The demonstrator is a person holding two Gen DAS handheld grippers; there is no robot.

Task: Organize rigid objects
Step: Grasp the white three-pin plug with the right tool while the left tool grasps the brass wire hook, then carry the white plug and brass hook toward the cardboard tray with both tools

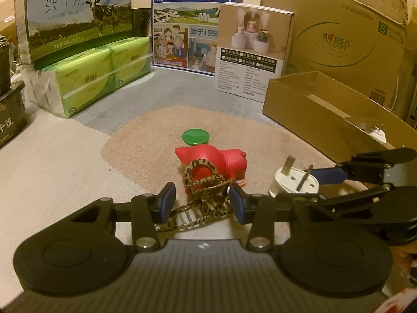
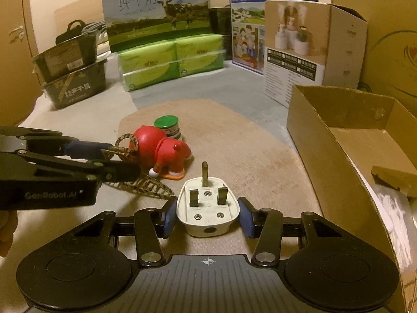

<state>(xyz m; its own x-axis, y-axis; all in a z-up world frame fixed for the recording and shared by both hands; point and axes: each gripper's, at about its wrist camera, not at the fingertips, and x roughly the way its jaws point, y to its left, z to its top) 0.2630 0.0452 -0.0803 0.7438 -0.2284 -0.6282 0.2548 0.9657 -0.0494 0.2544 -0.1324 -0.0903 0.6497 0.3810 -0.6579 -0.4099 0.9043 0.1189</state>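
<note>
Right wrist view: my right gripper [image 2: 207, 217] pinches the white plug [image 2: 207, 212], prongs up; the cardboard box [image 2: 307, 130] lies right. My left gripper [image 1: 200, 203] brackets the leopard hair clip [image 1: 202, 195]; contact unclear.

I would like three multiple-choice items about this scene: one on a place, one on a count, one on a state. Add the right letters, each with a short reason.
1. Where does the green-lidded jar stand?
A. inside the cardboard box
B. just behind the red toy figure
C. on top of the tissue packs

2. How many metal pins does the white plug have?
A. two
B. three
C. four

3. How does the white plug lie?
A. on its back, pins pointing up
B. face down, pins into the rug
C. pushed into a wall socket

Answers:
1 B: the right wrist view shows the jar directly beyond the figure.
2 B: one tall pin and two shorter ones show.
3 A: all the pins rise from its upturned face.
</note>
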